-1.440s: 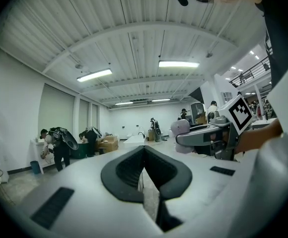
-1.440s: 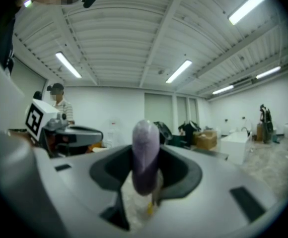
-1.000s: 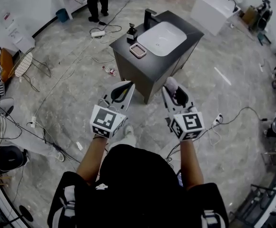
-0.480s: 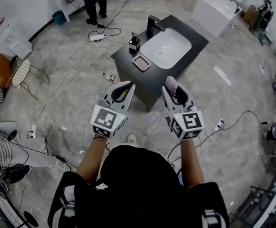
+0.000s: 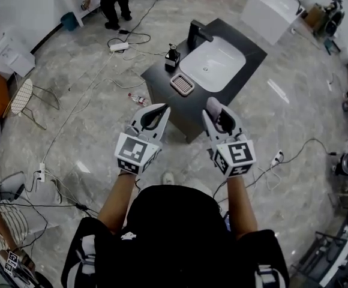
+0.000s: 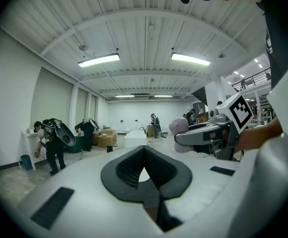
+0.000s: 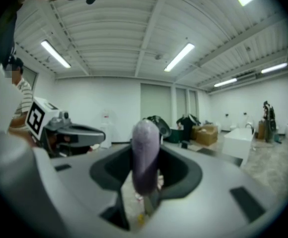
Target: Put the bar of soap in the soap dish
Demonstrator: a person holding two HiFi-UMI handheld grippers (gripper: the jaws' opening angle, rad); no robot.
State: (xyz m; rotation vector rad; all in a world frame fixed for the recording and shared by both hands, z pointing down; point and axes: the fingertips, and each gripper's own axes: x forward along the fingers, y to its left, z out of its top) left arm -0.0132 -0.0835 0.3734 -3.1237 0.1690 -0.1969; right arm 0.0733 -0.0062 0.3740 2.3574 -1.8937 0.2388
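soap held out toward the vanity, dish waiting by the basin
the dark vanity (image 5: 159,77) stands on cable-strewn marble floor (image 5: 90,131), well apart from a person (image 5: 115,2) behind; its white basin (image 5: 213,65), faucet (image 5: 197,33) and pump bottle (image 5: 172,57) crowd the pink soap dish (image 5: 182,84). right gripper (image 5: 215,108) clamps the purple bar of soap (image 7: 145,155) upright; left gripper (image 5: 160,110) has its jaws together, empty.

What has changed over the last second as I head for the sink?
The dark vanity cabinet with the pink slotted soap dish has drawn nearer the left tongs and right tongs in the head view. Unchanged: the right tongs clamp the pale purple bar of soap; the left tongs stay shut, empty.
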